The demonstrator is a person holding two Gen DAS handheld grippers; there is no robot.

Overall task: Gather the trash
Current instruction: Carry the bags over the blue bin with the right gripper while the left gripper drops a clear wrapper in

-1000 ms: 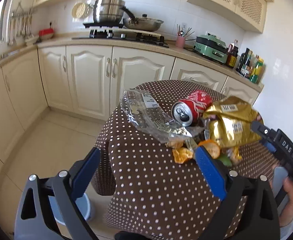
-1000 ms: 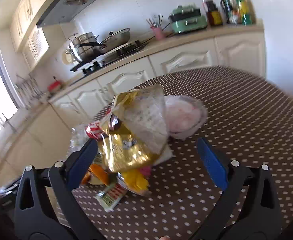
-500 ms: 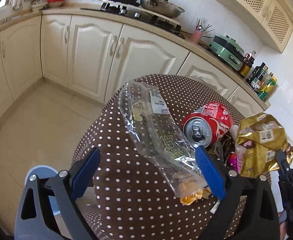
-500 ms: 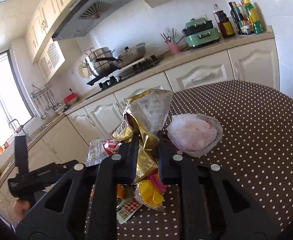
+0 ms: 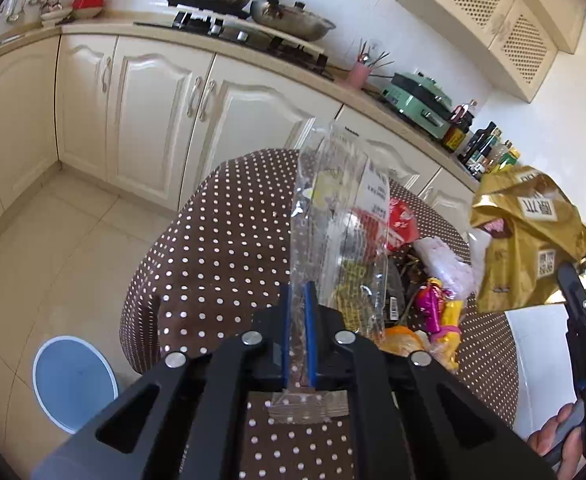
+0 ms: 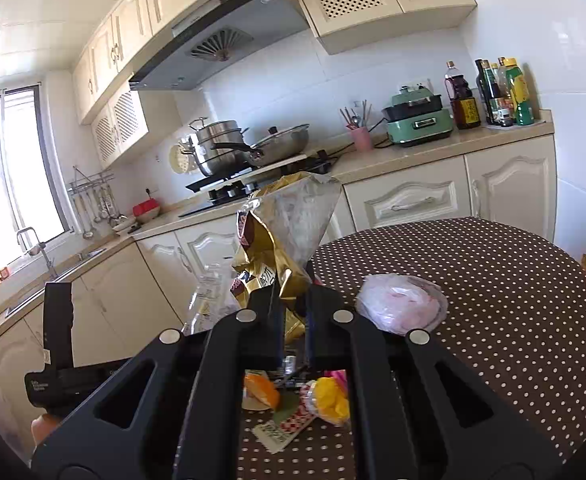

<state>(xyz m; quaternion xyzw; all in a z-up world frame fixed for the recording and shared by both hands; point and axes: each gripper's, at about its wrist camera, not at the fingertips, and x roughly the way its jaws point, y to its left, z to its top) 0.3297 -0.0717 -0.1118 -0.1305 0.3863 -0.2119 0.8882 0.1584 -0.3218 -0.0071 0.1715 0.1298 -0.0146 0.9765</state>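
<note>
my left claw is closed tight on the lower edge of a clear plastic wrapper, which stands up from the blue pads above the dotted desk; these jaws have just been closing, with the wrapper between them. my right claw is clamped on a gold snack bag, held clear above the desk, its crumpled top rising in front of the stove. the rest of the trash lies in a heap on the desk: a red can behind the wrapper, a white plastic bag, orange peel, and small yellow and pink wrappers. a blue bin stands on the floor left of the desk.
</note>
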